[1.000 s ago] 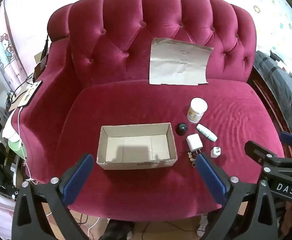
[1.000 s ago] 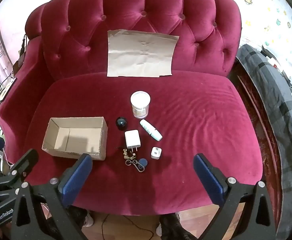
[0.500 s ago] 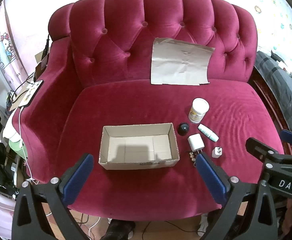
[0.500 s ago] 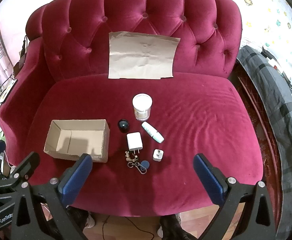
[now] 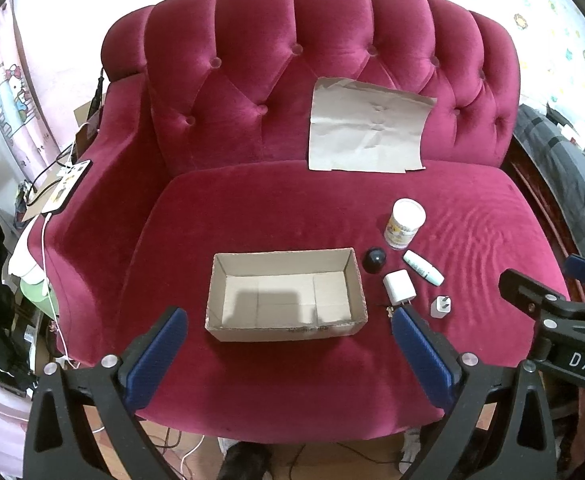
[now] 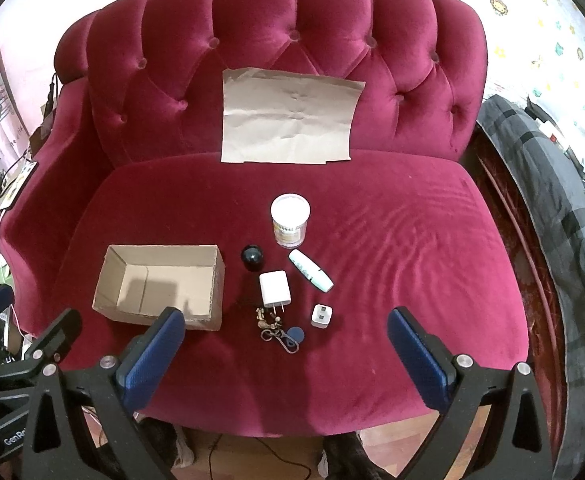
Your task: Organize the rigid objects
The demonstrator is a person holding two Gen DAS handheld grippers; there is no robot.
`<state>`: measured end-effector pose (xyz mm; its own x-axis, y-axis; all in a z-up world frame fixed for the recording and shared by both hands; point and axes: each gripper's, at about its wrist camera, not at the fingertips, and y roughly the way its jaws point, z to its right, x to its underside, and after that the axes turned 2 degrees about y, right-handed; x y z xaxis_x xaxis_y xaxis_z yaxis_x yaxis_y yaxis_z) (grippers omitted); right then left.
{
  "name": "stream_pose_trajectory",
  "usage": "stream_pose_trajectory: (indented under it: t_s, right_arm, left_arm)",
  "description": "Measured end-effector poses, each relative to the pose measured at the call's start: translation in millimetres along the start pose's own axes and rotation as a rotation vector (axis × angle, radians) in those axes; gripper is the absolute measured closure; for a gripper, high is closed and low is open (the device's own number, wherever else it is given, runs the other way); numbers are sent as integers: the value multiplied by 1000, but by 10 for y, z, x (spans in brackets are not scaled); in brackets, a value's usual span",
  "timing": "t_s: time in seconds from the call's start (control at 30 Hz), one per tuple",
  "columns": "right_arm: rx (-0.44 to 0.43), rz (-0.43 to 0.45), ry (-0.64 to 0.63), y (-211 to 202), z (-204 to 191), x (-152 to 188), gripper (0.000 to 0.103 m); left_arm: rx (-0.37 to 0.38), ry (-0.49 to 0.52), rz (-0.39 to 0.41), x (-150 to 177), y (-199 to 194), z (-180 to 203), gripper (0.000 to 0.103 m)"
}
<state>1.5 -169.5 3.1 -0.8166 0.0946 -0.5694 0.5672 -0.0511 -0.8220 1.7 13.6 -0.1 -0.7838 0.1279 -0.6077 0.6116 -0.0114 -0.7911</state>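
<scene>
I'm holding both hand-held grippers [image 5: 288, 328] [image 6: 286, 332] wide open, empty; one box [image 6: 160, 284] sitting left of two chargers [image 6: 275, 289], one keyring [image 6: 280, 330].

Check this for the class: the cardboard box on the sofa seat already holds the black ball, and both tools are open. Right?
Not quite. The cardboard box holds nothing; the black ball lies on the seat beside it, as the right wrist view shows. Both the left tool and right tool are open.

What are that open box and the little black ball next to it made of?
The box looks like plain brown corrugated cardboard: matte, with visible fold creases inside and a slightly ragged rim. The black ball seems to be hard plastic or rubber with a glossy finish, since a small highlight shows on top; which one is unclear.
</scene>
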Motion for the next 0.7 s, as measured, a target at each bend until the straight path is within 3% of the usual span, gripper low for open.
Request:
stream_pose_trajectory:
  t_s: [0.7]
  right_arm:
    - [0, 3, -6, 120, -8, -41, 0]
  left_arm:
    - [-3, -15, -6, -48, 116, -80, 0]
